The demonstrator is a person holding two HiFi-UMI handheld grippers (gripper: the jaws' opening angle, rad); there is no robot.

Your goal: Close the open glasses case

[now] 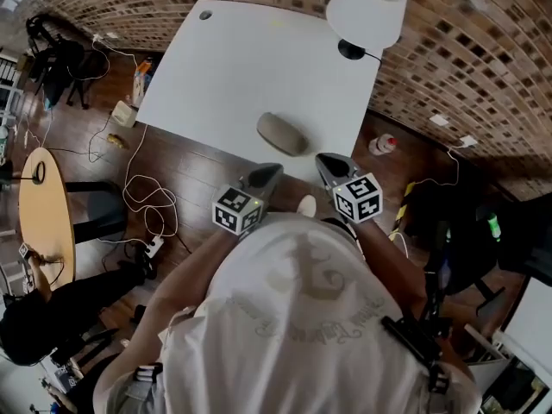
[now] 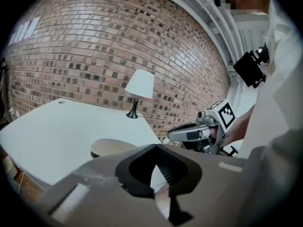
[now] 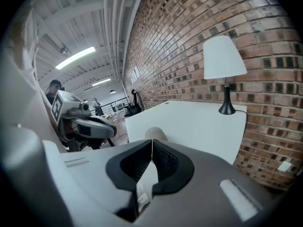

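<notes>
Glasses case [image 1: 282, 134], tan and oval, lies flat on the white table [image 1: 250, 67], close to the table's near edge; its lid appears down. Lamp [image 1: 366, 7] stands at the table's far corner, beside the brick wall [image 1: 483, 67]. Left gripper [image 1: 272, 169] and right gripper [image 1: 322, 159] hang side by side, just off the table's near edge. Both are clenched on nothing, tips meeting, clear of the glasses case.
</notes>
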